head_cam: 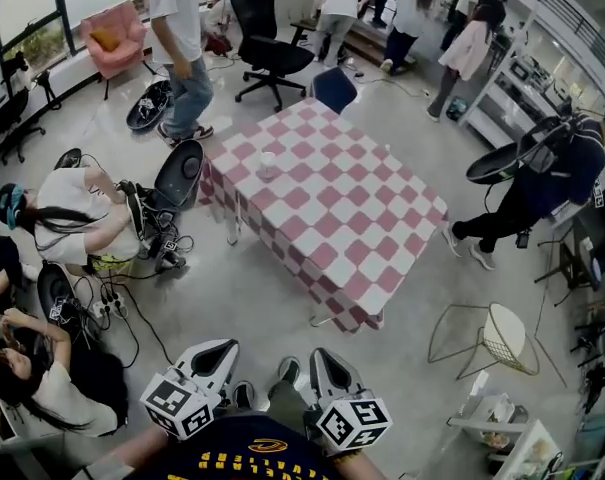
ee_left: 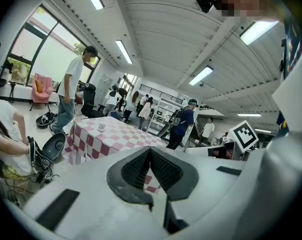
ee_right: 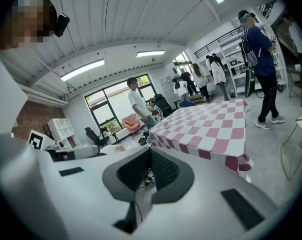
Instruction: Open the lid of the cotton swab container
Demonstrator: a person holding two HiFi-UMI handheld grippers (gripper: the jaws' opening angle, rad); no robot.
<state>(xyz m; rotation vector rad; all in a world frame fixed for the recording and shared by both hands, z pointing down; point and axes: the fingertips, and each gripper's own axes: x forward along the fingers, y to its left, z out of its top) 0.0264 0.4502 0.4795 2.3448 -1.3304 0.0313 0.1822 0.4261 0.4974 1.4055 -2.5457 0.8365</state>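
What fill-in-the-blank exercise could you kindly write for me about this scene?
The checked tablecloth is white and ___.
In the head view, the small container stands on the tablecloth nearest its ___ corner.
The jaws of the left gripper and the right gripper are both ___.
The office chair beyond the tablecloth is ___.
Missing words: pink; left; shut; black.

No legible text, yellow print (head_cam: 244, 460) on dark shirt (head_cam: 220, 440) unreadable
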